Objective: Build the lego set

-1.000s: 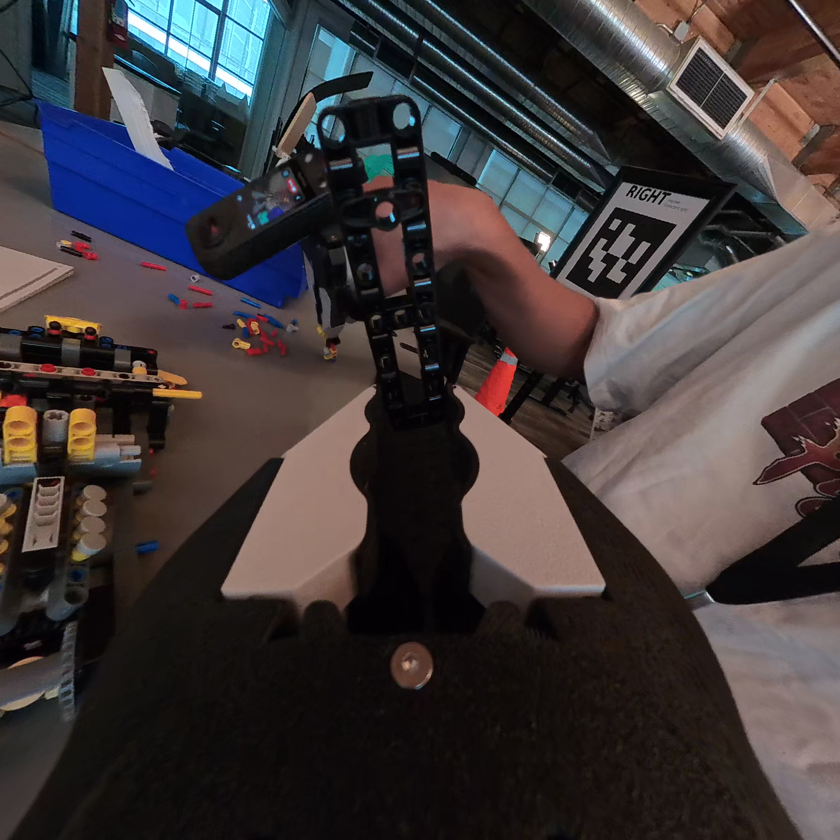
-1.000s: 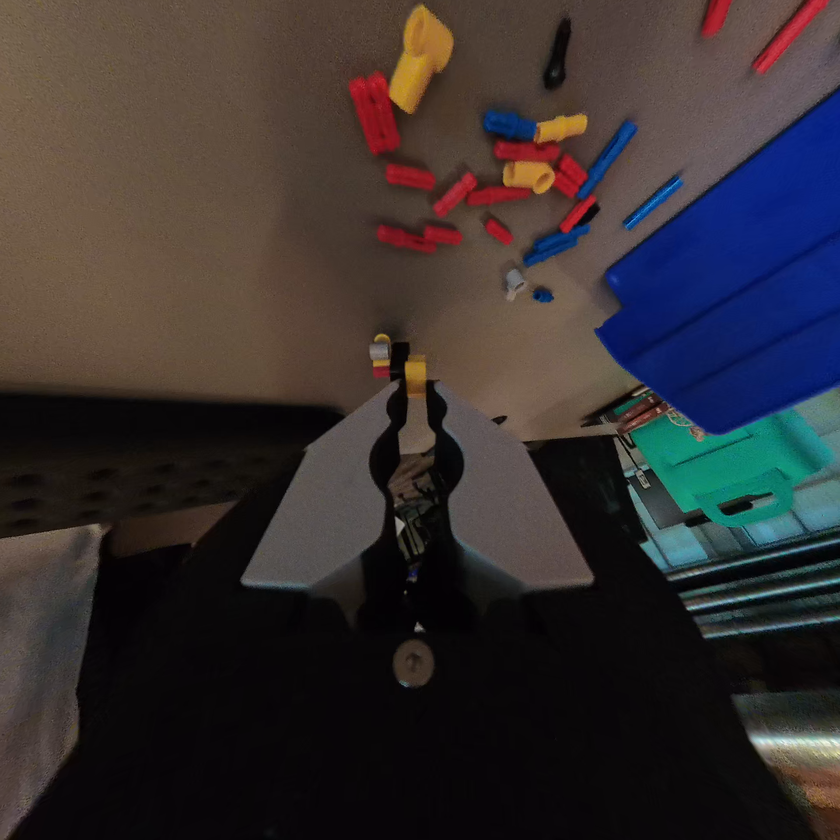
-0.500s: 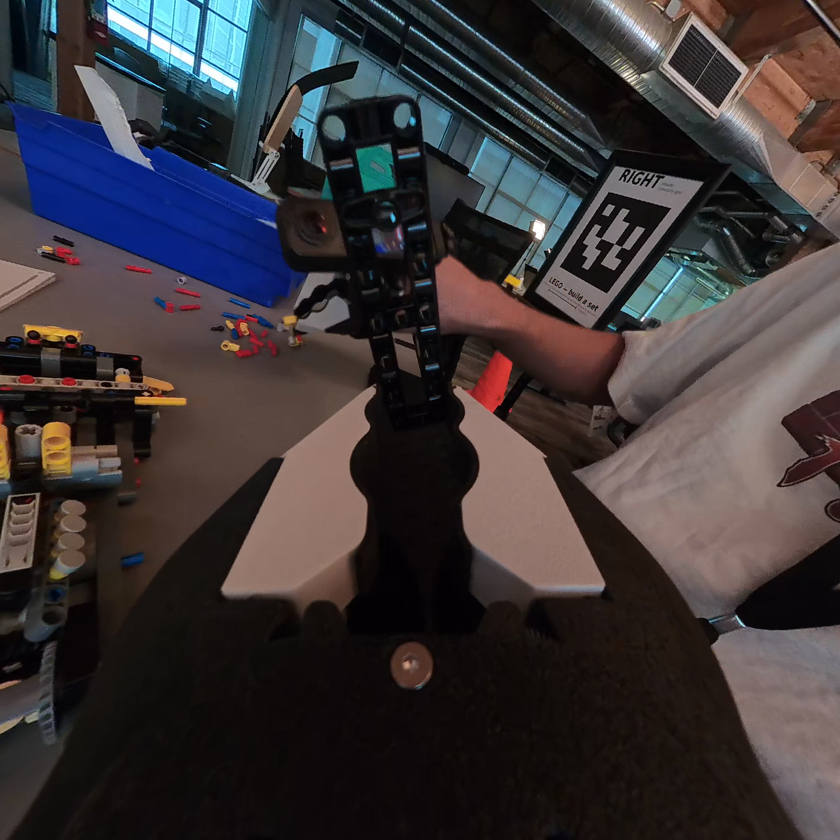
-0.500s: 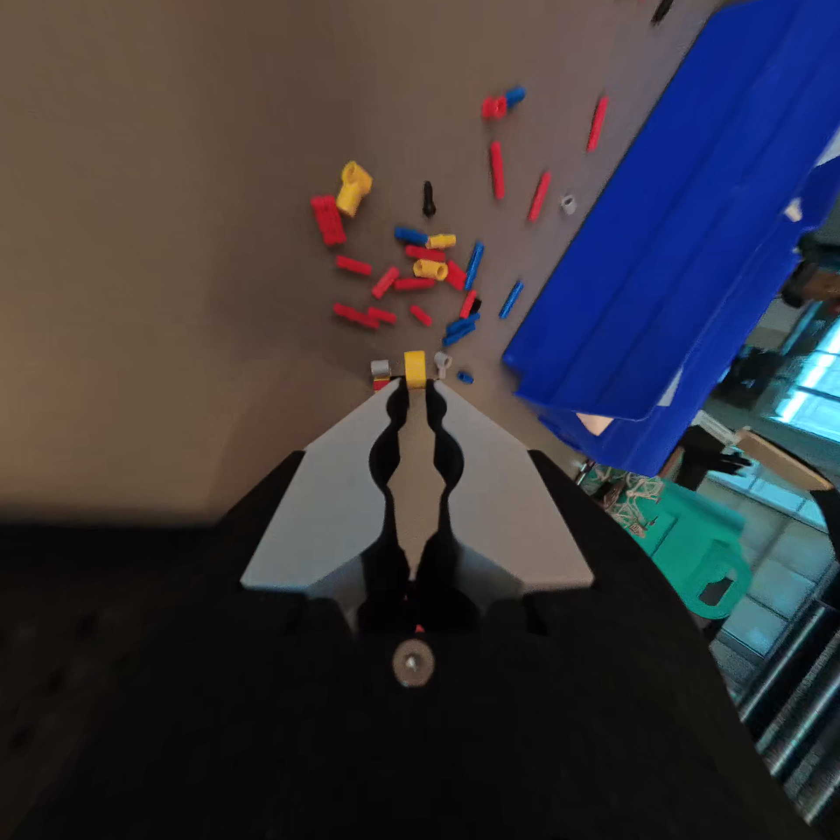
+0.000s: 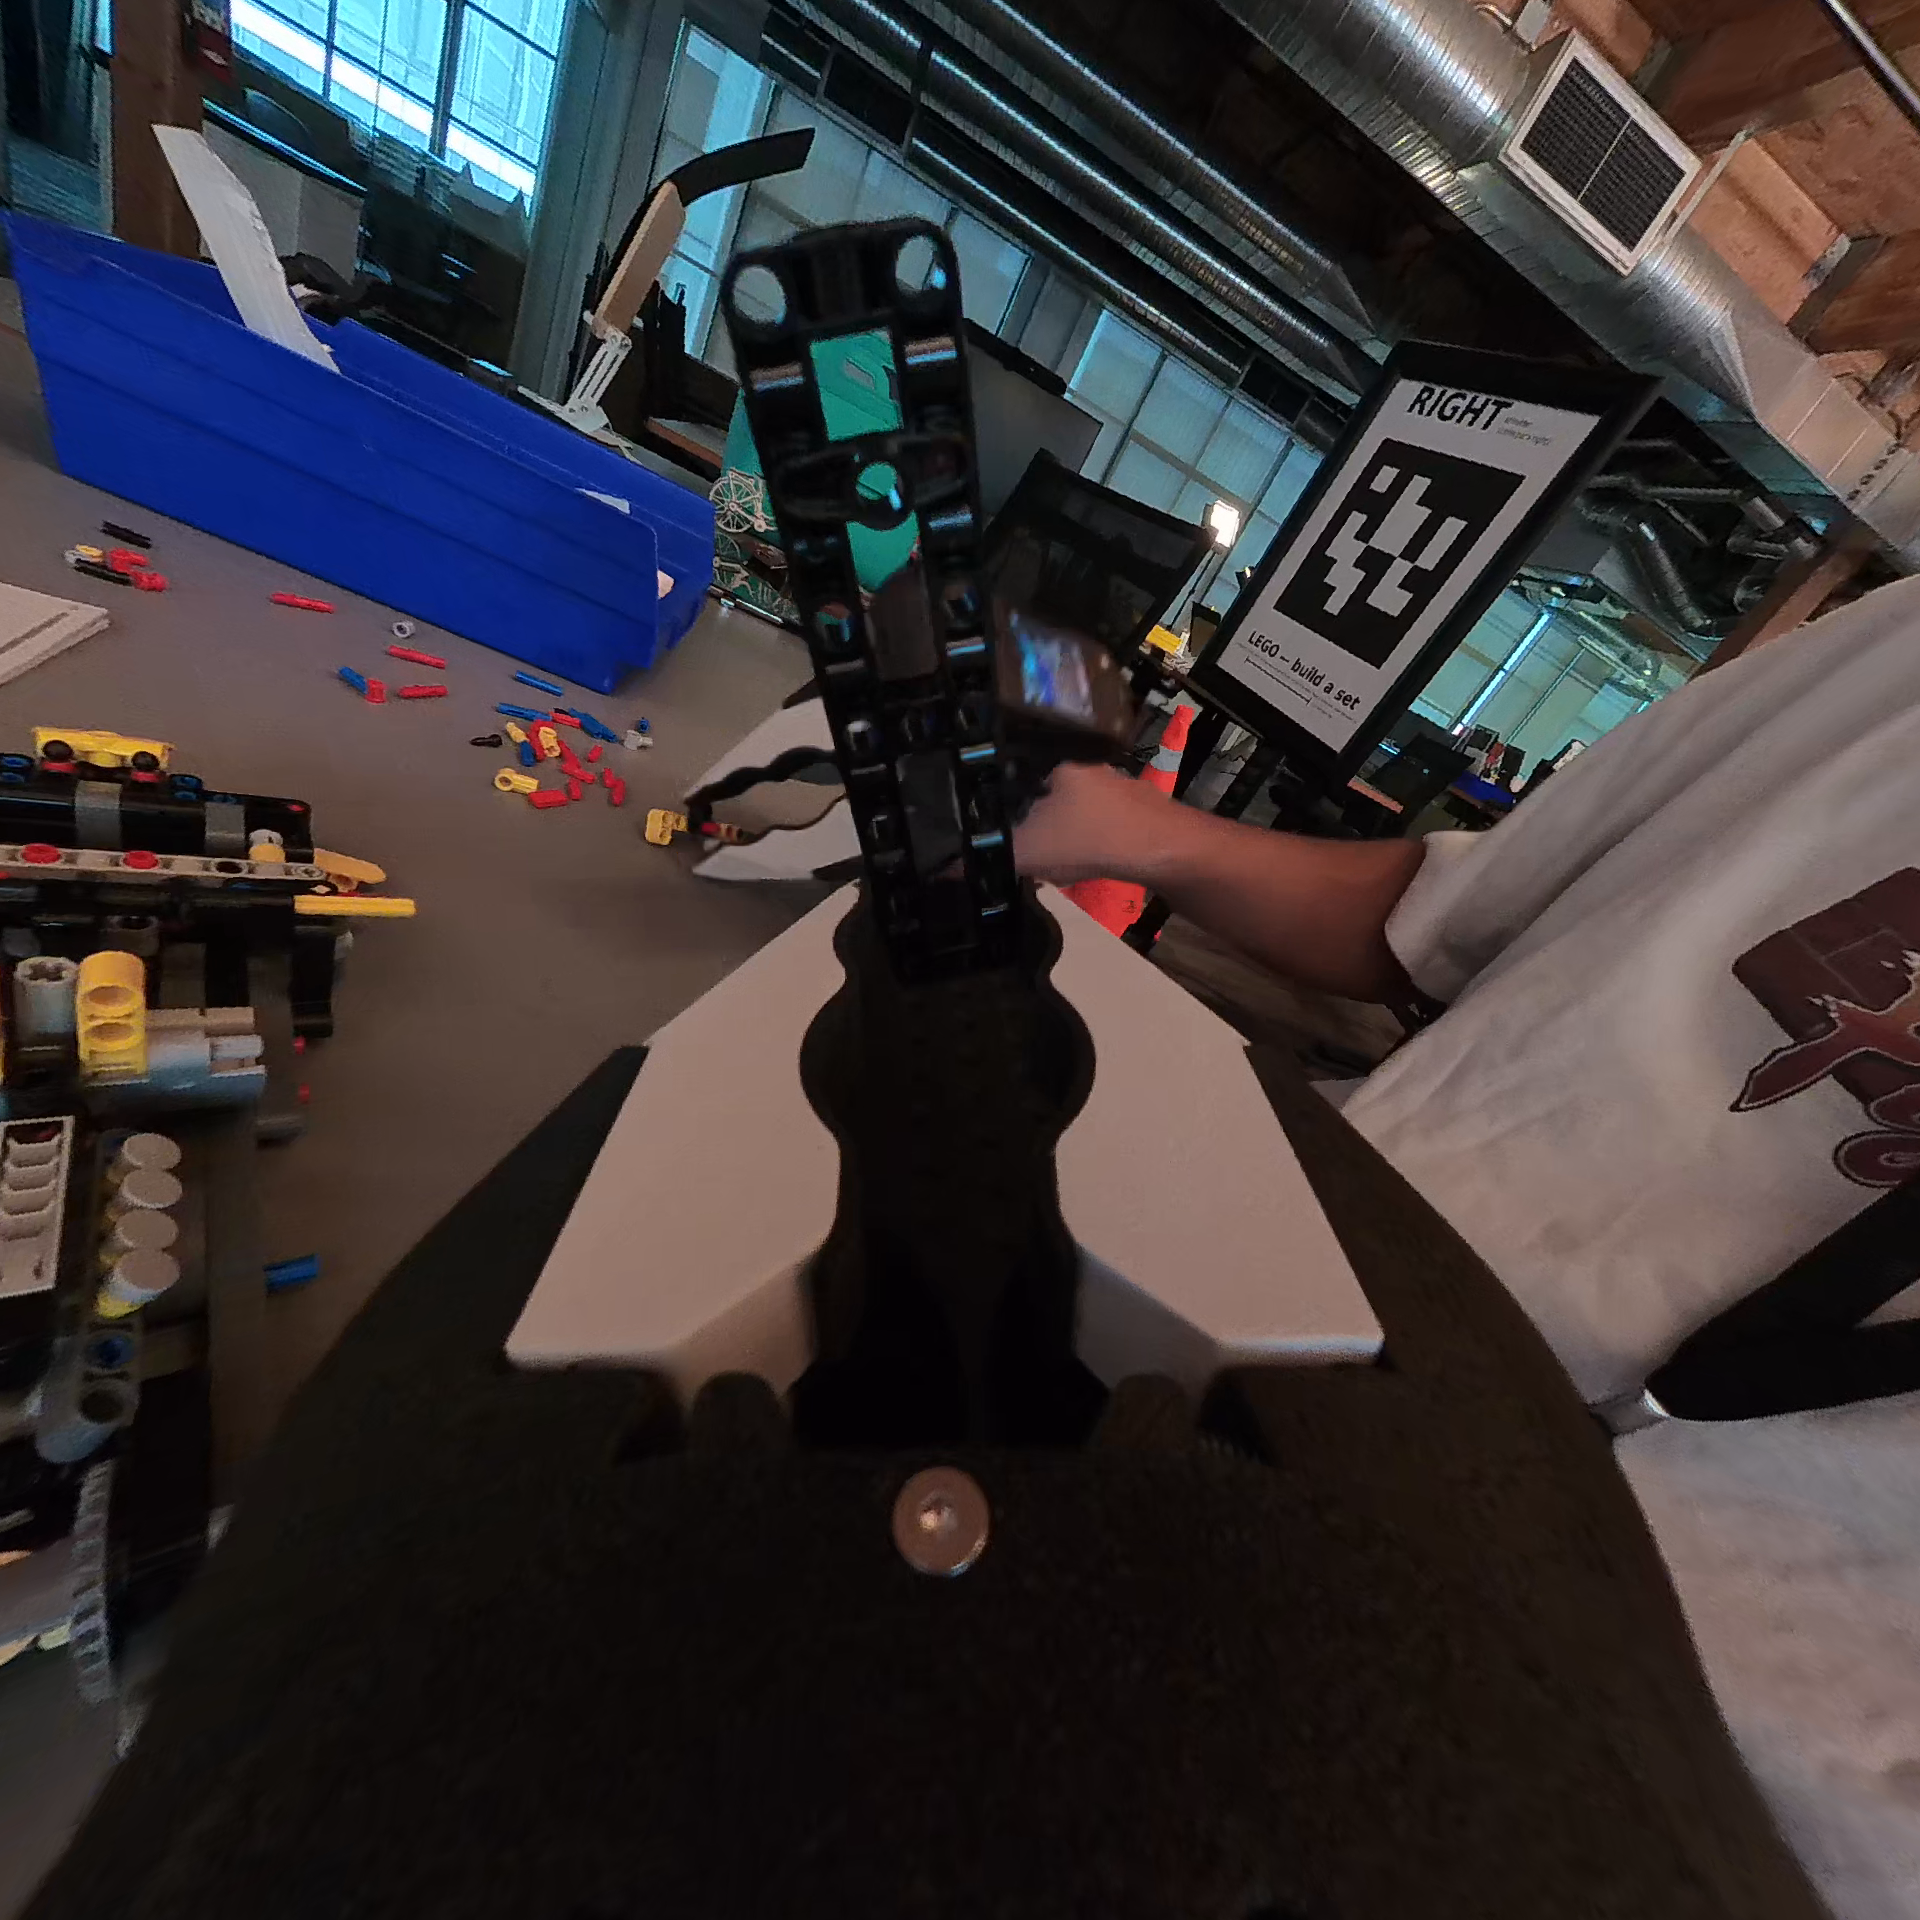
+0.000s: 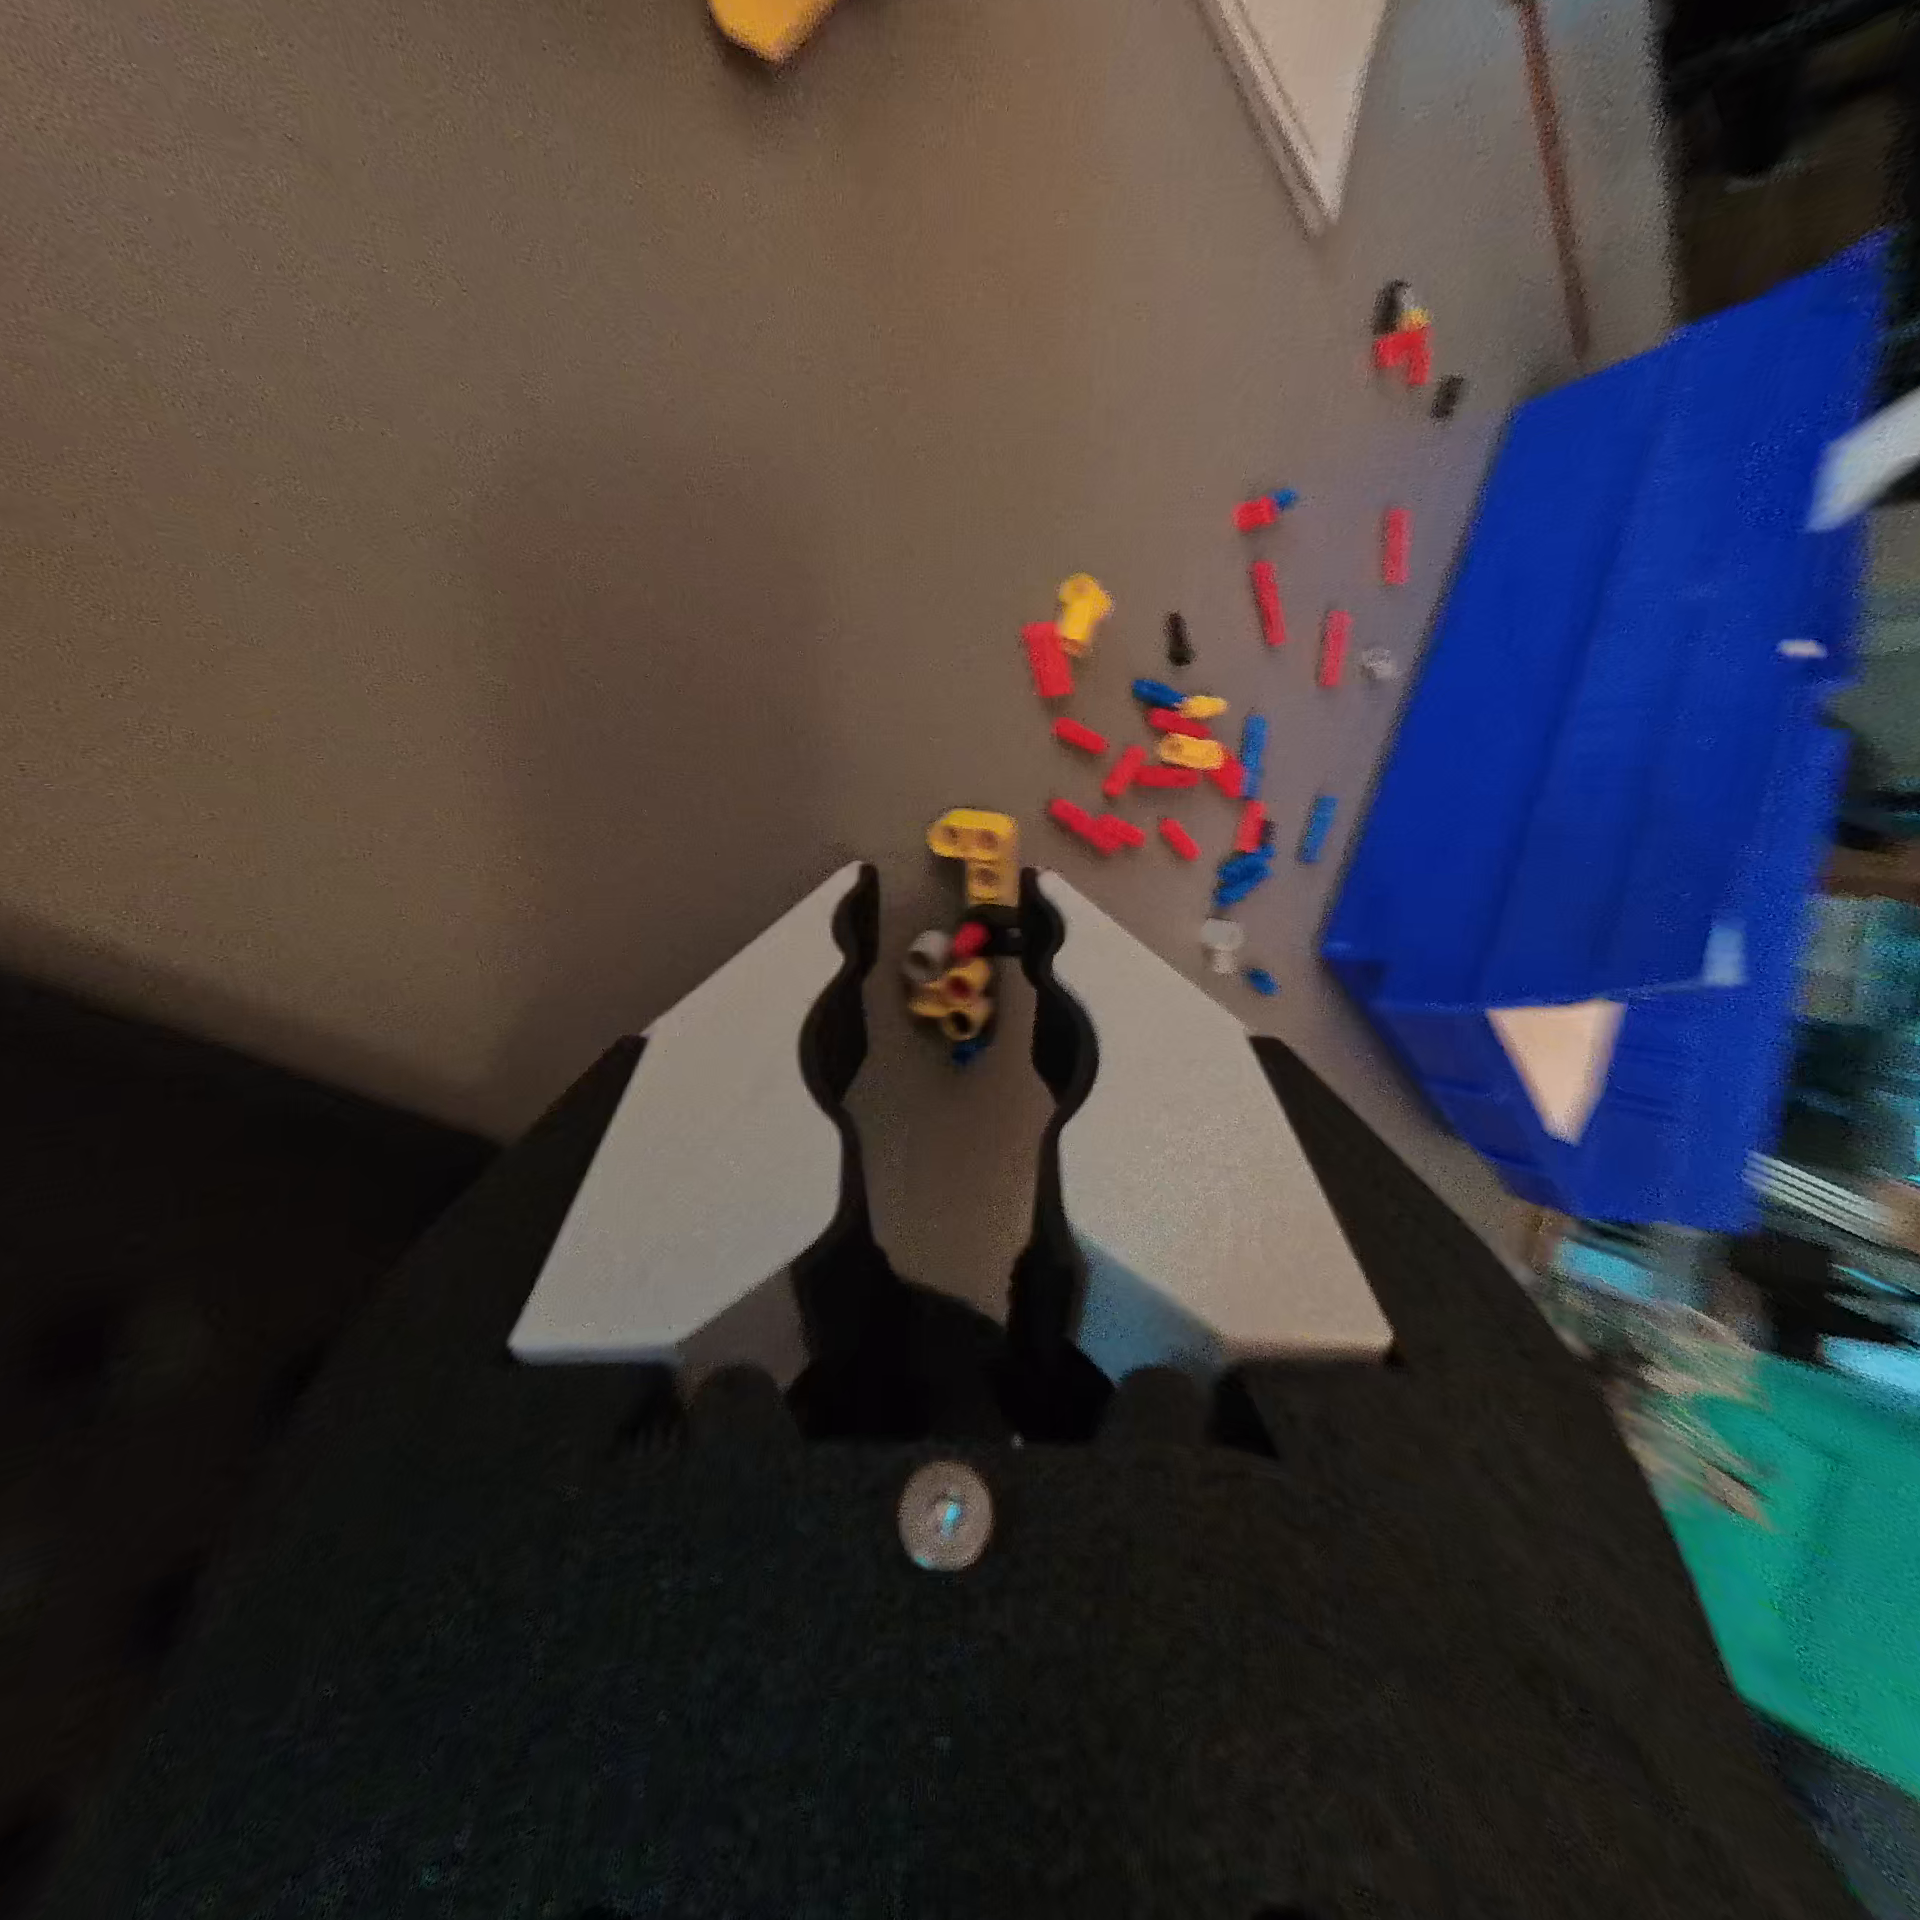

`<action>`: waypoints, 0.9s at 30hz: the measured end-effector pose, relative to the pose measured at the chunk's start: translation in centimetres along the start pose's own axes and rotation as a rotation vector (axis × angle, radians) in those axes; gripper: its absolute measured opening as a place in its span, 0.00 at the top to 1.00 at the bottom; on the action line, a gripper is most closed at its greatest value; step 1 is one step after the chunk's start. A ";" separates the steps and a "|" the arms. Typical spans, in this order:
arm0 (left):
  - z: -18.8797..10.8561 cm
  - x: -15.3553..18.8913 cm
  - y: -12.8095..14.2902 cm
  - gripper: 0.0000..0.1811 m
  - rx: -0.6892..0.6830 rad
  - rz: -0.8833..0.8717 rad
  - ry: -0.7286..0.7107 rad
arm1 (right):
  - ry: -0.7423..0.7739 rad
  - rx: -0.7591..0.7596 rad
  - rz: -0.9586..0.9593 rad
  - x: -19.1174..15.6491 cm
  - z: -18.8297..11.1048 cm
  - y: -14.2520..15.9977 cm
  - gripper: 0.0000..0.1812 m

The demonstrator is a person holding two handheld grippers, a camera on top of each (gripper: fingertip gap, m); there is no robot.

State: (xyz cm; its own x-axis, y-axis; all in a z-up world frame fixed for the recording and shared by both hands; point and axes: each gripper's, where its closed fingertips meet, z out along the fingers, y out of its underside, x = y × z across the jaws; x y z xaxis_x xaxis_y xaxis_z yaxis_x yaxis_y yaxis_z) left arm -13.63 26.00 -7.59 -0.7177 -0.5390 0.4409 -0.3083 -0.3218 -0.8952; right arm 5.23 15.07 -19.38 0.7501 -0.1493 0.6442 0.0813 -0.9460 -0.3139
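My left gripper [image 5: 940, 935] is shut on a long black lego frame [image 5: 862, 520] and holds it upright in the air. My right gripper [image 6: 951, 894] is open and low over the grey table. A small yellow, red and grey lego assembly [image 6: 961, 966] lies on the table between its fingers. In the left wrist view the right gripper [image 5: 707, 831] shows beyond the black frame, with the yellow assembly [image 5: 665, 826] at its tips. A partly built black and yellow lego vehicle [image 5: 135, 935] sits at the left.
Several loose red, blue and yellow pins [image 6: 1174, 748] lie scattered beside a blue bin [image 6: 1621, 779], also in the left wrist view [image 5: 343, 488]. A white board [image 6: 1299, 104] lies farther off. A person's arm [image 5: 1247, 883] and a sign stand [image 5: 1392, 561] are on the right.
My right gripper has come down to the table, opened and let go of the small yellow assembly. My left gripper has kept hold of the black frame, nearly still.
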 end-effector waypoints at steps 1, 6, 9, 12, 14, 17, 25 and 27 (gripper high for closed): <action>0.0 0.0 0.0 0.85 0.001 -0.002 0.002 | -0.117 0.038 0.048 -0.9 -0.8 -0.3 0.83; -0.1 0.0 -0.1 0.84 0.011 -0.024 0.016 | -0.429 0.189 0.055 2.4 -5.2 0.2 0.78; -0.1 0.1 -0.1 0.84 0.006 -0.022 0.018 | -0.523 0.176 -0.015 4.3 -4.4 2.4 0.80; -0.1 0.1 0.0 0.85 0.003 -0.024 0.019 | -0.828 0.087 0.045 1.3 -3.2 3.9 0.80; -0.1 0.1 -0.1 0.85 0.010 -0.027 0.024 | -0.946 0.129 0.093 0.2 -2.4 4.0 0.80; -0.1 0.1 -0.1 0.85 0.011 -0.041 0.035 | -1.085 0.211 0.203 -0.1 -1.7 3.6 0.81; 0.0 0.2 0.1 0.85 -0.002 -0.042 0.042 | -1.144 0.229 0.222 0.2 -0.3 2.8 0.84; 0.0 0.2 0.1 0.85 0.000 -0.041 0.041 | -1.106 0.213 0.175 -0.1 -0.1 2.6 0.90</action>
State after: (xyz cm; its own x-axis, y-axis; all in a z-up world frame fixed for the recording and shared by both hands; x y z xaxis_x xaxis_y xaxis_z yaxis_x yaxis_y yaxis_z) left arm -13.84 25.85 -7.59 -0.7295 -0.4926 0.4745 -0.3384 -0.3429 -0.8763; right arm 5.28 12.56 -20.19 0.9211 0.1611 -0.3545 -0.0506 -0.8531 -0.5193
